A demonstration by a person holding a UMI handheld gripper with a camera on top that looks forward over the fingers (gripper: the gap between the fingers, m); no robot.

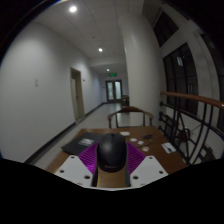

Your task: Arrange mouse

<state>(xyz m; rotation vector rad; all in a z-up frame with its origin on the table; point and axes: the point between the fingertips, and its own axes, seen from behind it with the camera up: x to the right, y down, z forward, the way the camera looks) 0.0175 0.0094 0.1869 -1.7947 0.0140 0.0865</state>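
the tongs (111, 172) seem clenched on a black mouse (111, 152), held between the purple pads above a wooden table (150, 150).

A wooden worktop (150, 150) is pictured at the end of a long corridor, its brown surface seen stretching away beyond the gripper (111, 172). A dark, flat laptop-like item (78, 146) is seen lying on the worktop's left part. Several small pale cards or papers (143, 139) are scattered across the right part, with one more (168, 149) set nearer the right edge. A chair back (131, 113) is seen at the far edge. A black mouse (111, 151) is shown between the gripper's fingers; whether it rests on the worktop cannot be told.
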